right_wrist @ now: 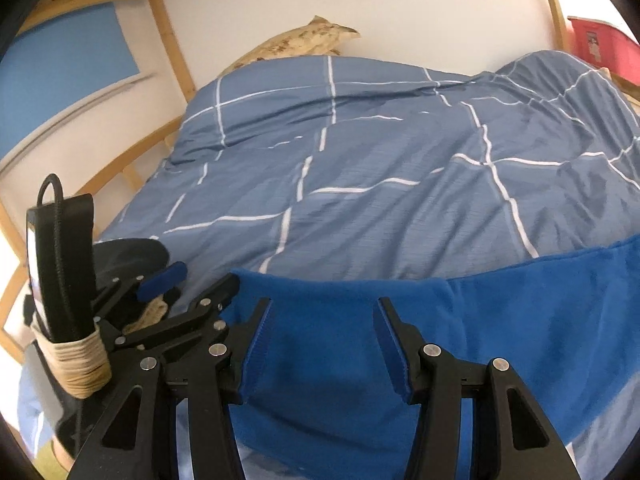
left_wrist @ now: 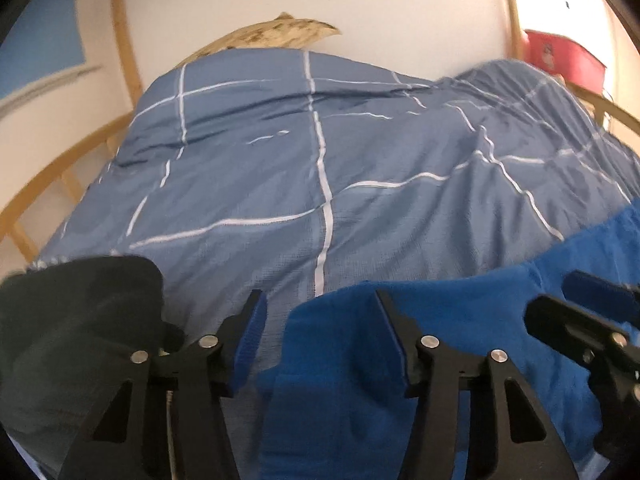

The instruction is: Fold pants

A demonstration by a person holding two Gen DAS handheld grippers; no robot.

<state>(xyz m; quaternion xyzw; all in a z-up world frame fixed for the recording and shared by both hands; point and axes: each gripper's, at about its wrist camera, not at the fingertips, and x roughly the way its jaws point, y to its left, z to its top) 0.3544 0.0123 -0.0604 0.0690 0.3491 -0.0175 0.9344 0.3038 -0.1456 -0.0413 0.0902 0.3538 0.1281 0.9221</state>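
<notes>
Pants (right_wrist: 500, 320) of bright blue fleece lie spread along the lower part of both frames, on the checked duvet (right_wrist: 360, 152) of a bed. Both grippers hang just over the cloth's near left end: left gripper (left_wrist: 320, 320) and right gripper (right_wrist: 322, 324) each show jaws partly open, pads clear of the fabric, gripping nothing. Likely they are lining up to pinch an edge for a fold.

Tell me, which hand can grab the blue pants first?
Probably the left. The left tool hangs open right at the edge of the blue pants, with the corner between its fingers. The right tool is open over flat cloth, away from an edge.
</notes>
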